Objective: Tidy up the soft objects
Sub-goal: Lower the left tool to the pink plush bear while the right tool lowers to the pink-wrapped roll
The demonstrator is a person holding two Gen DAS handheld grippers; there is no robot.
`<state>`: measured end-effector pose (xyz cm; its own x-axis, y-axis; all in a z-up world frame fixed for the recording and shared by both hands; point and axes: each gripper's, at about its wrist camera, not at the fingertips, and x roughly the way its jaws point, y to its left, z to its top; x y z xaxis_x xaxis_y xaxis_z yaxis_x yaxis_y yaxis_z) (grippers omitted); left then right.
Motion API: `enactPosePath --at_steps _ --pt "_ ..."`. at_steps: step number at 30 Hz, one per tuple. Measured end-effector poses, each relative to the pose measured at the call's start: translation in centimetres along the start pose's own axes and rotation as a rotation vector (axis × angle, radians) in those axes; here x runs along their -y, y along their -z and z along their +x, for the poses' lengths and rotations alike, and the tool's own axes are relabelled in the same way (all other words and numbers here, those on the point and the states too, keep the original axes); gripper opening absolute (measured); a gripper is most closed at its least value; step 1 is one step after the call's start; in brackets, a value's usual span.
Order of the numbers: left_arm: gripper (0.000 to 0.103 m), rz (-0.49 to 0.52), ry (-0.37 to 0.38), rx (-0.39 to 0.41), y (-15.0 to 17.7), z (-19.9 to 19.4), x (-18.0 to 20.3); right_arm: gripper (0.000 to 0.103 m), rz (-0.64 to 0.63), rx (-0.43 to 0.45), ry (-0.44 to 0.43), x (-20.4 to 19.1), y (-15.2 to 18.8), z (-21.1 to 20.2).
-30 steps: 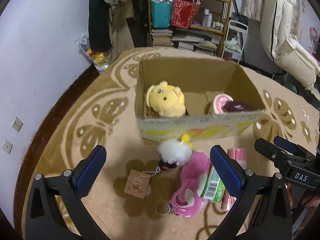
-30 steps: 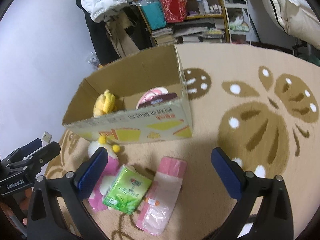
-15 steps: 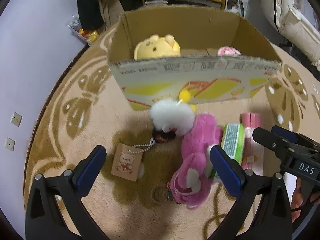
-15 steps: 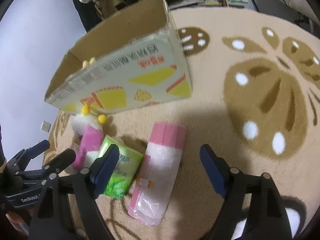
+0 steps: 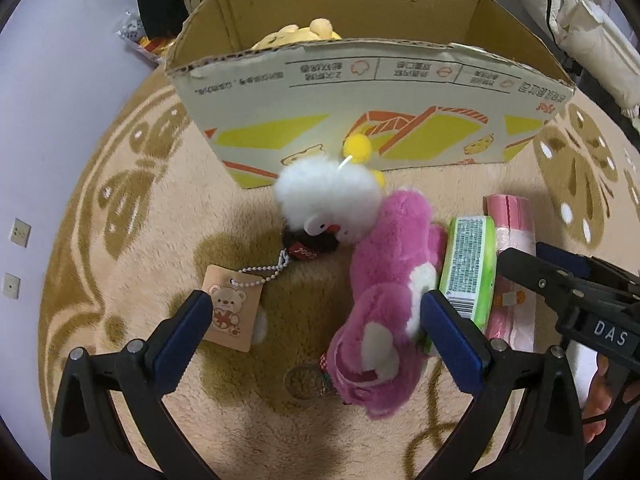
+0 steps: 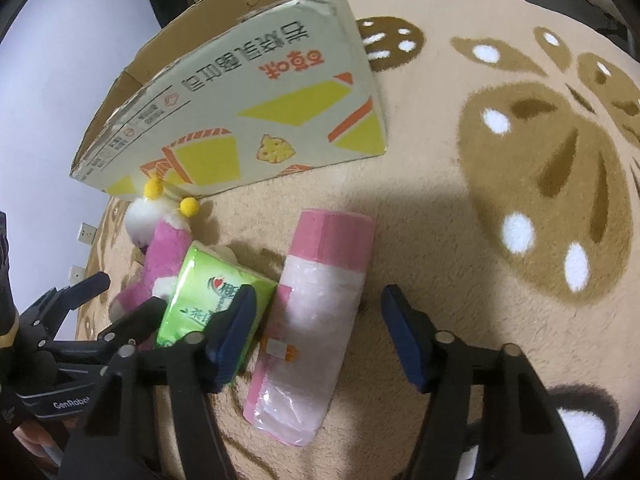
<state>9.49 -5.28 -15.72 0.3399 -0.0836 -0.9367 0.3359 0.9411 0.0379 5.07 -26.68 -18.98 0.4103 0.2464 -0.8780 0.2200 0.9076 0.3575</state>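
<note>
A pink plush toy (image 5: 386,304) lies on the rug in front of the cardboard box (image 5: 360,92). A white fluffy plush (image 5: 328,200) with yellow pompoms leans on it. My left gripper (image 5: 316,332) is open, its right finger beside the pink plush. A green tissue pack (image 6: 208,292) and a pink roll pack (image 6: 316,312) lie side by side. My right gripper (image 6: 318,330) is open around the pink roll pack, its left finger over the tissue pack. A yellow plush (image 5: 300,34) sits in the box.
A paper tag with a bear picture (image 5: 230,312) lies on the rug on a bead chain. A metal ring (image 5: 304,382) lies by the pink plush. The beige patterned rug (image 6: 520,160) stretches to the right. A wall with sockets (image 5: 20,232) is on the left.
Both grippers have moved down and forward toward the objects on the rug. The right gripper has narrowed and now straddles the pink roll pack. The left gripper's right finger reached the pink plush.
</note>
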Motion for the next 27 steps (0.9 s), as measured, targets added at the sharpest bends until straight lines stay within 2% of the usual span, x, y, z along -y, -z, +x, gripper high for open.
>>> enactPosePath --at_steps 3,13,20,27 --pt "0.103 -0.008 0.005 -0.004 0.0 0.3 -0.3 0.065 0.014 0.005 -0.015 0.7 -0.1 -0.2" --pt "0.103 0.04 -0.005 -0.026 0.2 0.5 1.0 0.063 -0.023 -0.013 0.024 0.4 -0.1 0.1" --pt "0.103 0.104 -0.075 0.02 0.2 0.0 2.7 0.063 -0.025 -0.018 0.029 -0.9 0.0 1.6" --pt "0.103 0.055 -0.031 -0.006 0.0 0.6 2.2 0.064 -0.021 -0.023 0.028 -0.4 0.0 2.3"
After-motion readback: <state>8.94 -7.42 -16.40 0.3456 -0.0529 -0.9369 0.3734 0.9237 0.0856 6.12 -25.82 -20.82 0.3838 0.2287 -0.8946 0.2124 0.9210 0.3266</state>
